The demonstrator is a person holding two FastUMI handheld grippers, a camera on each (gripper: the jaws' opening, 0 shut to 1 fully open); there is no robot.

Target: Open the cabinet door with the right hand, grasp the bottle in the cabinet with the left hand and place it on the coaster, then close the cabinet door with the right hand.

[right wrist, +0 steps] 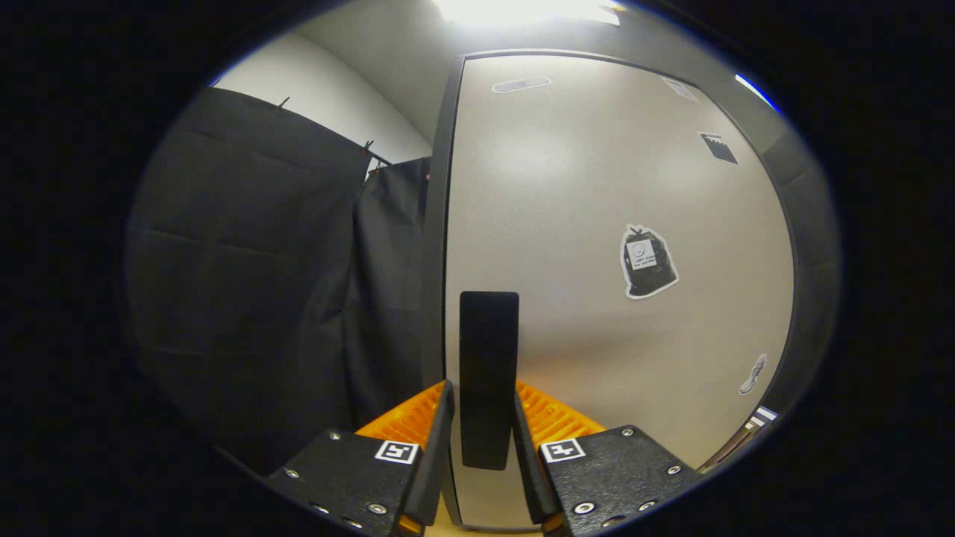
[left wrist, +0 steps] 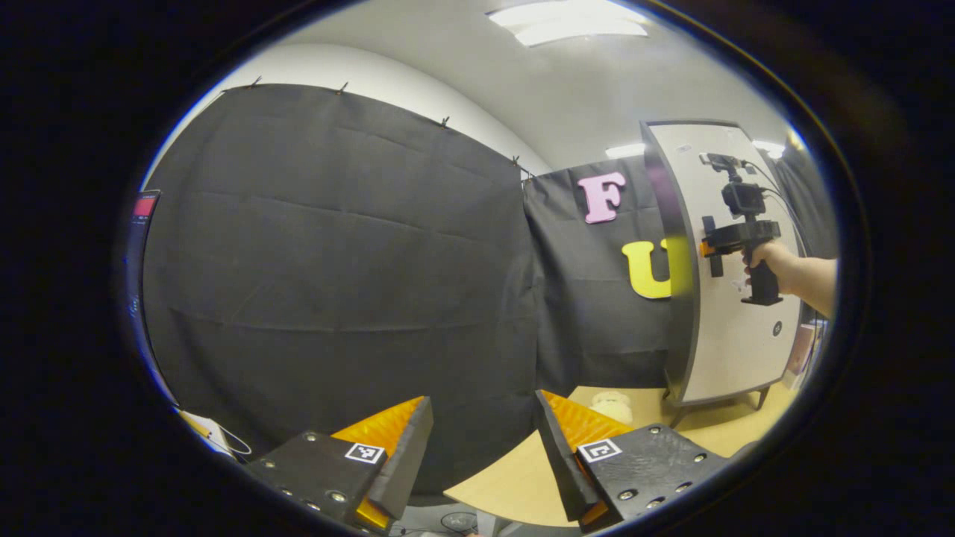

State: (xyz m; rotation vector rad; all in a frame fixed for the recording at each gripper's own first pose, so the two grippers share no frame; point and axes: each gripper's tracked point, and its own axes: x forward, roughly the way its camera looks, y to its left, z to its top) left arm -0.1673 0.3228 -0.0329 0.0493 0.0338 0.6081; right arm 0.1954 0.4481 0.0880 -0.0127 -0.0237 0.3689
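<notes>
Right claw (right wrist: pixel 482 418) clamps the door handle (right wrist: pixel 489 358); cabinet door (right wrist: pixel 597 224) hides the interior. Left claw (left wrist: pixel 483 440) gapes empty over the tabletop (left wrist: pixel 522 477).

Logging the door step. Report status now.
Right gripper closed on door handle. Left gripper open, idle over table. Cabinet door shut. Nothing blocking.

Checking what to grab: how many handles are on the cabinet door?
1: a dark upright handle near the cabinet door's left edge, between the right gripper's fingers. None seems hidden.
</notes>
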